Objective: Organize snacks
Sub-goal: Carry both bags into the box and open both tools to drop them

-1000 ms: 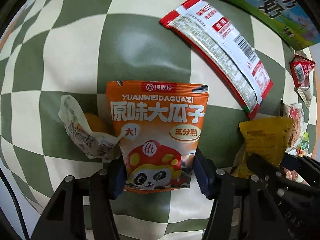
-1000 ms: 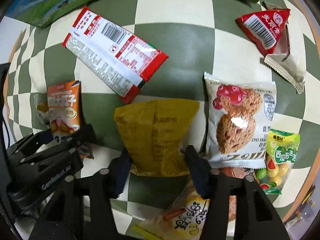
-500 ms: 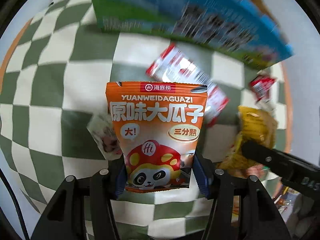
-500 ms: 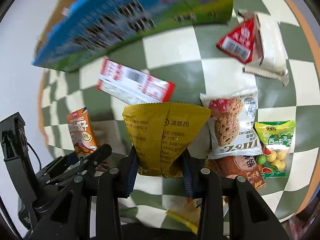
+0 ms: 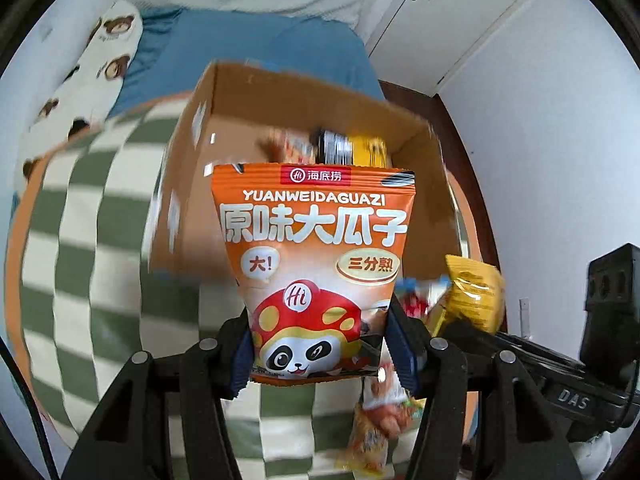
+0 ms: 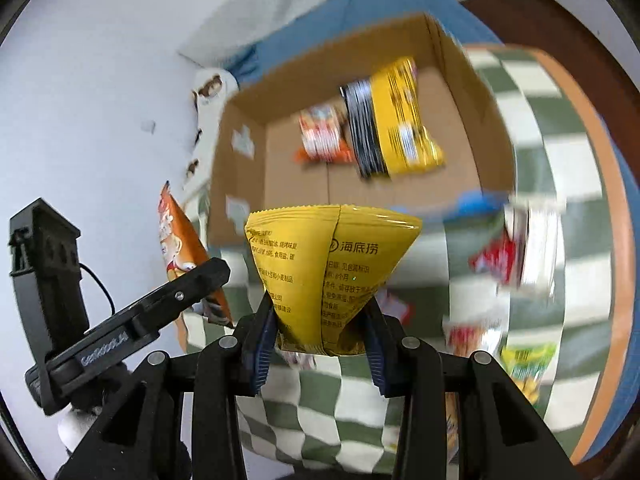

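Observation:
My left gripper is shut on the bottom of an orange sunflower-seed packet with a panda print, held upright in the air. My right gripper is shut on the lower end of a yellow snack packet, also lifted. Each packet shows in the other view: the yellow one at the right, the orange one at the left. Behind both stands an open cardboard box, seen too in the right wrist view, with a yellow-black bag and a small orange packet inside.
Loose snacks lie on the green-and-white checked cloth: a red-white packet, a green sweets bag and others below the grippers. Beyond the box are blue bedding, a bear-print pillow and white walls.
Both grippers have risen off the cloth with their packets and tilted up; the open cardboard box and the room have come into view. The right jaws closed tighter on the yellow packet.

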Demonstrator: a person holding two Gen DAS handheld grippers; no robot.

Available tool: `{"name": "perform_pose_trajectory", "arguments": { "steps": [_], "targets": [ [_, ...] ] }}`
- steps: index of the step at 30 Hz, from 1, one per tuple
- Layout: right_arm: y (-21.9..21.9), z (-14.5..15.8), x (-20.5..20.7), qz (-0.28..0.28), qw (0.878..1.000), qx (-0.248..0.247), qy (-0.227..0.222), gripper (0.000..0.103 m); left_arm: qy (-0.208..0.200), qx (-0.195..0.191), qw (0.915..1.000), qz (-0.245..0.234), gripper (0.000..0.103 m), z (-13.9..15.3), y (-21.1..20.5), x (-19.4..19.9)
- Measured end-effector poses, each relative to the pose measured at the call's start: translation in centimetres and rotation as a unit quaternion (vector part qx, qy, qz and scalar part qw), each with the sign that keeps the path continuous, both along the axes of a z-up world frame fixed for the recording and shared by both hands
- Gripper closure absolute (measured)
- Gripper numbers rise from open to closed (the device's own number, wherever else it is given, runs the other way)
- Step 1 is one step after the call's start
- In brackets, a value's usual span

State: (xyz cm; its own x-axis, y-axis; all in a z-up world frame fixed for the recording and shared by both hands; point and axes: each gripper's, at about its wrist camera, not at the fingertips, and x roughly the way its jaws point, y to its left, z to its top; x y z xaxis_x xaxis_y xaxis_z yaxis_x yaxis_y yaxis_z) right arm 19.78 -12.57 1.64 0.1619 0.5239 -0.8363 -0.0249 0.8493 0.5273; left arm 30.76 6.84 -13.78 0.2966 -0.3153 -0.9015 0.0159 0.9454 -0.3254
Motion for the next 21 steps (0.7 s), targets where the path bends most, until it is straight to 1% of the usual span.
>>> {"name": "perform_pose_trajectory", "arguments": {
  "steps": [2,4,6,7,10,12,16,19,21],
  "targets": [
    [0.5,0.4,2.4,0.001,1.000,-0.009,-0.008,0.061,0.002,0.005,1.0000,-0.001,0.048,-0.2,-0.1,2.8],
    [1.3,0.1,4.9,0.008,1.000,-0.017,-0.006,0.061,0.014,0.008,0.9999,0.000,0.048,-0.8,0.1,5.3],
    [2.2,-0.8,7.0,0.018,0.999,-0.028,0.002,0.061,0.040,0.007,0.9992,0.001,0.048,-2.3,0.3,7.7],
    [2.6,-1.2,7.9,0.024,0.999,-0.033,0.009,0.061,0.050,0.006,0.9987,0.001,0.048,-3.2,0.4,8.3],
    [3.9,-3.8,10.4,0.039,0.997,-0.053,0.036,0.061,0.097,0.004,0.9953,0.006,0.048,-6.2,0.7,11.0],
    [4.5,-5.6,11.4,0.046,0.995,-0.062,0.056,0.061,0.128,0.007,0.9918,0.006,0.048,-8.3,0.7,12.1],
    [5.5,-9.1,12.4,0.065,0.991,-0.081,0.086,0.061,0.173,0.013,0.9848,0.003,0.048,-11.8,0.6,13.3],
    [5.7,-11.1,12.8,0.076,0.987,-0.090,0.105,0.061,0.197,0.013,0.9802,-0.001,0.047,-13.8,0.4,13.4],
    [5.9,-12.6,13.0,0.093,0.982,-0.091,0.133,0.060,0.214,0.013,0.9766,-0.004,0.047,-14.8,0.2,13.4]
  ]
}}
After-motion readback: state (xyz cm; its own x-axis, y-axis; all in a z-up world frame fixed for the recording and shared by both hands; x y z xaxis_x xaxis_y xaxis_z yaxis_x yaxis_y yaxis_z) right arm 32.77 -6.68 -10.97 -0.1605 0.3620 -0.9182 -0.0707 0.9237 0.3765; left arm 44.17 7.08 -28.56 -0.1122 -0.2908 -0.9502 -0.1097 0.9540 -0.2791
